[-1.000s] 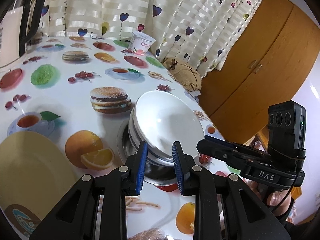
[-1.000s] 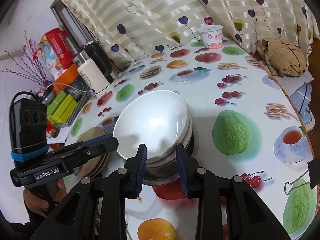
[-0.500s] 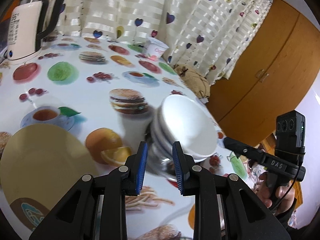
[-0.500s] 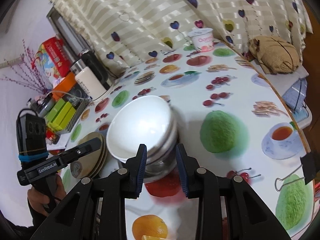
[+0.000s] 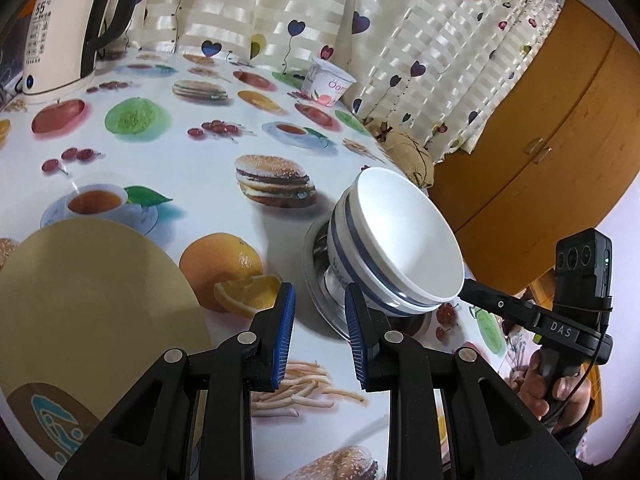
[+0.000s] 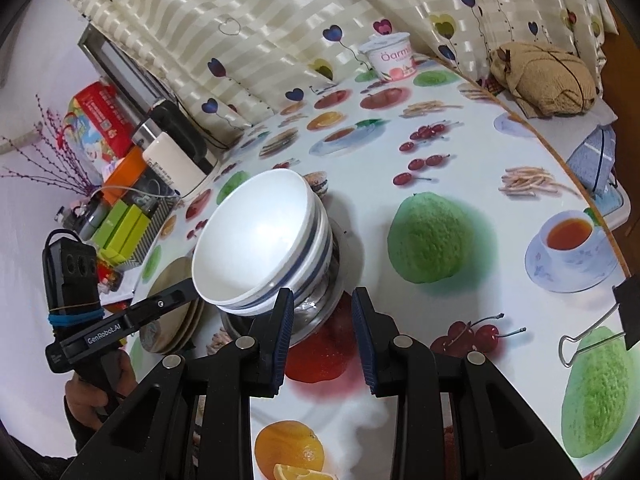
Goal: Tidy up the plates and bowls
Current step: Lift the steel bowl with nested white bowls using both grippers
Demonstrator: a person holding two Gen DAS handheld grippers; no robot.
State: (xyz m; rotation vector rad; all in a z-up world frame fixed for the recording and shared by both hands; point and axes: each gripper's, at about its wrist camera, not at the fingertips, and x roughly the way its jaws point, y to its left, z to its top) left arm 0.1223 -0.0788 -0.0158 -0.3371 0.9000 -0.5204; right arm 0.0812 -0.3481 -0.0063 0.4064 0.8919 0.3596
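Both pairs of blue-padded fingers stand parted with nothing between them: the left gripper (image 5: 319, 336) holds its pads a modest gap apart over the printed tablecloth (image 5: 192, 168), and the right gripper (image 6: 322, 330) is spread about the same.

Starting from the left, a cream electric kettle (image 5: 60, 36) stands at the far edge by the striped, heart-dotted curtain (image 5: 280, 12). Closer in, a stack of tan plates (image 5: 88, 292) lies flat on the cloth (the right wrist view shows several rims (image 6: 176, 308) layered under the top one).

Toward the middle sits the stack of white bowls (image 5: 400, 248) with blue bands, nested together and tilted, leaning toward the person. They rest inside a steel bowl (image 5: 320, 276) that sits on the table. In the right wrist view the same bowls (image 6: 260, 240) lean over the steel bowl (image 6: 320, 308), and the left gripper's tip (image 6: 176, 294) comes close up against the lower rim of the white stack; whether it actually touches I cannot tell.

Farther back, a yogurt cup (image 5: 330, 86) stands near the curtain. To the right, a brown knitted bundle (image 5: 404, 152) lies just past the table's edge, in front of a wooden cabinet (image 5: 540, 140). At the far right the other handheld gripper (image 5: 480, 296) reaches in, its tip at the bowls' near rim, with the person's hand (image 5: 556, 384) around the handle.
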